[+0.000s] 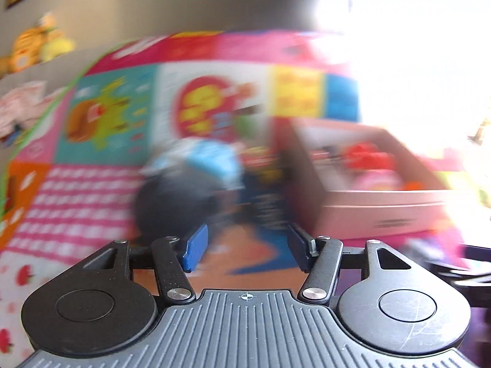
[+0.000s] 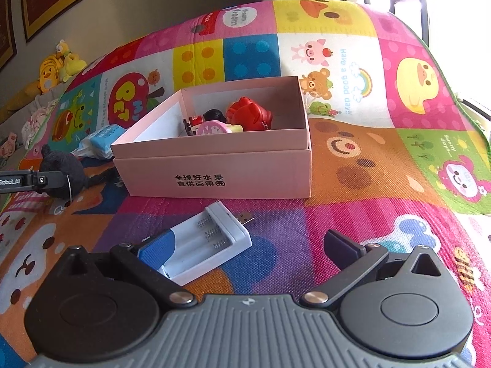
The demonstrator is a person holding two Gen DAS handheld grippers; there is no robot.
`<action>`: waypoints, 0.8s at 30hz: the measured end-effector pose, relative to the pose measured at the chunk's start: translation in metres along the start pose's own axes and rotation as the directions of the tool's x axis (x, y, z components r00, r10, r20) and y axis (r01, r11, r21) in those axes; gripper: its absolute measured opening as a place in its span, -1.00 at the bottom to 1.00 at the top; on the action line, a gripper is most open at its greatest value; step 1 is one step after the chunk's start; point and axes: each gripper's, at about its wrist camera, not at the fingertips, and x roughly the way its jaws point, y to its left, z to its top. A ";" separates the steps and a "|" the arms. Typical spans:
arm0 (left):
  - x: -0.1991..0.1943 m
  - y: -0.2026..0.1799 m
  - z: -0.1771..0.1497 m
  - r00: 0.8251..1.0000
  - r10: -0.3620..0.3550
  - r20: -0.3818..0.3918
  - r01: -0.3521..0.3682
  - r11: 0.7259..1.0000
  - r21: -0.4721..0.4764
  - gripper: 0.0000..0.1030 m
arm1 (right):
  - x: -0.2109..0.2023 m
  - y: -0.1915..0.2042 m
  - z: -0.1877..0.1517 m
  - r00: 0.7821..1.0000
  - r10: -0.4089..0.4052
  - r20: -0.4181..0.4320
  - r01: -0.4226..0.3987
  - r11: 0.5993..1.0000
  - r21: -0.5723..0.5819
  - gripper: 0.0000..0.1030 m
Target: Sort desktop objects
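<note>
Two tools stand empty: the left tool (image 1: 244,247), partly closed, should centre on the dark plush (image 2: 63,174) while the right tool (image 2: 248,253) gapes wide.

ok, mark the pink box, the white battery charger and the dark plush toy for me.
pink box (image 2: 214,174): right wrist view, on its front wall by the black print.
white battery charger (image 2: 211,236): right wrist view, on the open battery bay.
dark plush toy (image 2: 66,171): right wrist view, on its round body left of the box.
</note>
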 end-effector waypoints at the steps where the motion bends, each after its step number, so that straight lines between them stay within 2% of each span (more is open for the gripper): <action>1: -0.006 -0.008 0.000 0.999 -0.042 0.007 0.042 0.999 0.009 0.21 | 0.000 0.000 0.000 1.000 -0.002 0.002 0.002 1.000 -0.001 1.00; 3: -0.017 -0.025 -0.002 0.994 -0.113 0.015 0.112 0.993 0.040 0.25 | -0.001 0.000 0.000 1.000 -0.005 0.006 0.005 1.000 -0.003 1.00; 4: -0.019 -0.032 -0.004 0.992 -0.128 0.019 0.127 0.990 0.056 0.37 | -0.001 0.000 0.000 1.000 -0.005 0.007 0.005 1.000 -0.004 1.00; 5: -0.023 -0.037 -0.007 0.991 -0.131 0.024 0.129 0.989 0.067 0.60 | -0.001 0.000 0.000 1.000 -0.006 0.007 0.006 1.000 -0.004 1.00; 6: -0.026 -0.037 -0.008 0.992 -0.124 0.033 0.122 0.990 0.073 0.71 | 0.000 0.001 0.000 1.000 -0.005 0.006 0.005 1.000 -0.004 1.00; 7: -0.029 -0.036 -0.011 0.993 -0.105 0.046 0.102 0.992 0.076 0.87 | -0.001 0.001 0.000 1.000 -0.005 0.006 0.005 1.000 -0.007 1.00; 10: -0.032 -0.020 -0.019 0.998 -0.012 0.054 0.008 0.998 0.066 0.89 | -0.008 0.008 0.003 1.000 0.017 0.025 -0.015 0.999 -0.046 1.00; 13: -0.032 0.020 -0.027 0.996 0.087 0.026 -0.086 0.996 -0.035 0.96 | -0.023 0.030 0.017 0.992 0.118 0.051 -0.111 0.986 -0.128 1.00; 17: -0.038 0.080 -0.036 0.987 0.158 -0.003 -0.156 0.968 -0.195 1.00 | -0.027 0.077 0.049 0.958 0.286 0.033 -0.273 0.938 -0.212 1.00; 18: -0.040 0.090 -0.038 0.986 0.165 -0.001 -0.161 0.962 -0.220 1.00 | -0.021 0.090 0.056 0.950 0.311 0.015 -0.300 0.929 -0.215 0.94; 19: -0.044 0.101 -0.040 0.984 0.176 0.007 -0.169 0.955 -0.243 1.00 | -0.014 0.104 0.063 0.949 0.316 0.006 -0.308 0.927 -0.214 0.80; 21: -0.052 0.118 -0.045 0.979 0.202 0.025 -0.187 0.941 -0.280 1.00 | 0.003 0.135 0.076 0.947 0.320 -0.027 -0.316 0.915 -0.249 0.06; 22: -0.055 0.125 -0.048 0.977 0.211 0.029 -0.193 0.935 -0.298 1.00 | 0.012 0.149 0.082 0.942 0.334 -0.040 -0.332 0.906 -0.264 -0.01; 24: -0.060 0.138 -0.052 0.976 0.214 0.031 -0.191 0.921 -0.339 1.00 | 0.031 0.175 0.094 0.939 0.344 -0.026 -0.338 0.901 -0.272 -0.01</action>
